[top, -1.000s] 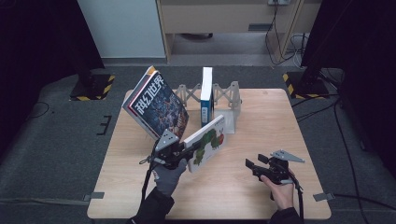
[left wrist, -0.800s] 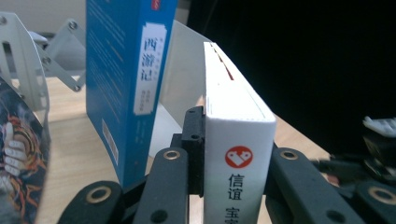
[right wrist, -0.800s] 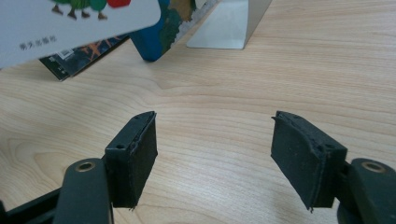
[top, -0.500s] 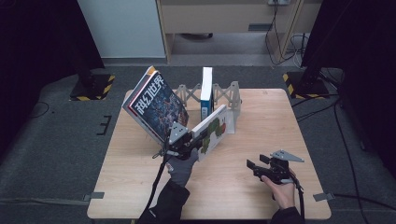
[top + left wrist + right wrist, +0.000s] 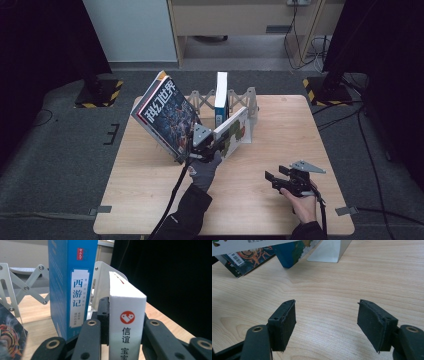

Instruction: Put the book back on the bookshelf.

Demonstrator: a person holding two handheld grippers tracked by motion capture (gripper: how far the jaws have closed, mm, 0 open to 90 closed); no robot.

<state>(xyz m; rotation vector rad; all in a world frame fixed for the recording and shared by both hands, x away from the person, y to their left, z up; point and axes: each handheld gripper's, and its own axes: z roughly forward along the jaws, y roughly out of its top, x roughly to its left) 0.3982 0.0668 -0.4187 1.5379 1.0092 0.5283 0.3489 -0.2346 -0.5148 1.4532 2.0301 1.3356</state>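
My left gripper (image 5: 126, 340) clamped on white book (image 5: 127, 322) (tilted, seemingly against the rack (image 5: 200, 100)), blue book (image 5: 68, 287) upright beside, my right gripper (image 5: 332, 322) spread wide, holding nothing, over table (image 5: 352, 280).

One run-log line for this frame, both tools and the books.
left tool: shut on white book, tilted at rack | right tool: open over bare table | blue book: upright in rack | magazine: leaning

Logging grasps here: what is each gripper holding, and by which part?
The left gripper clamps the white book by its spine edge. The right gripper is open, holding nothing.
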